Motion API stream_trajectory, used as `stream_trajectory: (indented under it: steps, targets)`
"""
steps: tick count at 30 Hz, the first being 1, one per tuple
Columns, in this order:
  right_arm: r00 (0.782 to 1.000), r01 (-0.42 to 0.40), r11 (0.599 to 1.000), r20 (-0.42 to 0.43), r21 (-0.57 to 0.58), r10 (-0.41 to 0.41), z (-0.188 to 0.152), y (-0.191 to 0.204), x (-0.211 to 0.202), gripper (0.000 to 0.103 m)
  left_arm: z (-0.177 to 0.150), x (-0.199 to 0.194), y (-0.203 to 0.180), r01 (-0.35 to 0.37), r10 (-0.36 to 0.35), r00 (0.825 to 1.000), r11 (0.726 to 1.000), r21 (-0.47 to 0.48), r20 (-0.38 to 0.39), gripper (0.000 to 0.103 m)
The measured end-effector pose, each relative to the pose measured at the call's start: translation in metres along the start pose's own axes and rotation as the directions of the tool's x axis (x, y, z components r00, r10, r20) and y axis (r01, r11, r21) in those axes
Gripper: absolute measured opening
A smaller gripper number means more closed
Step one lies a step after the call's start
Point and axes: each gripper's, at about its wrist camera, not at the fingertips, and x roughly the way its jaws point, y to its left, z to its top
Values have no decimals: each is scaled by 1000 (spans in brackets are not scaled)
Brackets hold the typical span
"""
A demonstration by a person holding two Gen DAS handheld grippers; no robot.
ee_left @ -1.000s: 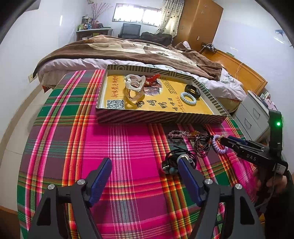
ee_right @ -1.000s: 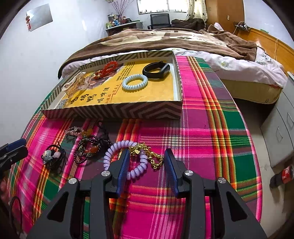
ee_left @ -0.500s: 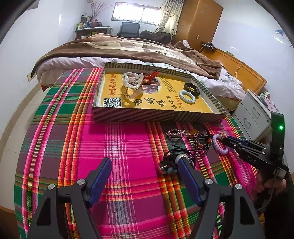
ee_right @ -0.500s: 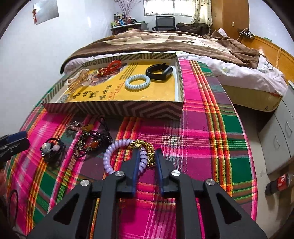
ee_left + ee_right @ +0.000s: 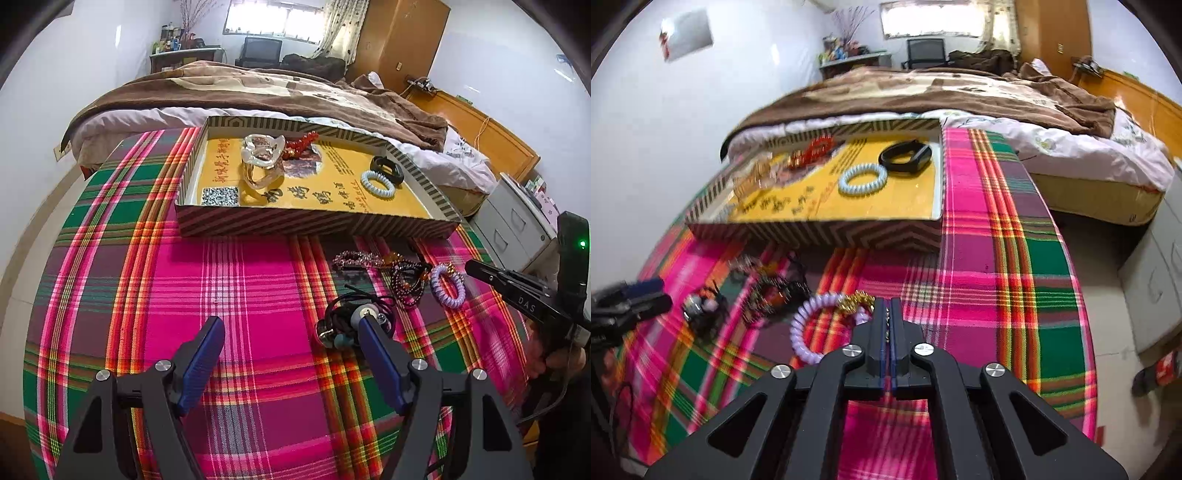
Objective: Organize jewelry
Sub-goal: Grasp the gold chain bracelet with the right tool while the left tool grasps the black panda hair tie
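A shallow striped box [image 5: 295,221] with a yellow floor holds a clear hair claw [image 5: 262,151], red beads [image 5: 299,144], a pale blue coil tie [image 5: 377,183] and a black band [image 5: 388,168]. On the plaid cloth lie a black hair tie with charms [image 5: 347,325], dark bead bracelets [image 5: 406,280] and a lilac coil tie [image 5: 447,285]. My left gripper [image 5: 291,325] is open, its right finger beside the black hair tie. My right gripper [image 5: 886,306] is shut on a gold chain [image 5: 855,300] that lies over the lilac coil tie [image 5: 812,321].
The box [image 5: 820,232] stands at the far side of the cloth-covered table, against a bed [image 5: 960,92]. A grey drawer cabinet [image 5: 1156,273] stands to the right of the table. A bottle [image 5: 1156,373] lies on the floor.
My right gripper has closed from wide open onto the gold chain and has lifted a little. My left gripper has stayed open and has hardly moved.
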Motion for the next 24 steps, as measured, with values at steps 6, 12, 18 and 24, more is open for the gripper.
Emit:
stream_trajectory:
  steps: [6,12,18,24]
  targets:
    - [999,13,996,-31,-83,-16,-4,7,11,33,-6,11,-1,-9,10,999,1000,8,-41,74]
    - [999,17,993,-42,-117,-22,2,13,18,38,-6,14,-4,-16,16,999,1000,15,-51,76]
    - [999,24,996,-41,-81,-28,2,7,17,9,-5,16,-7,-28,29,998,999,22,-55,76]
    - [1000,24,999,-12,-42,-25,-1,3,10,0,-4,16,-6,-30,31,998,999,14,-56,76]
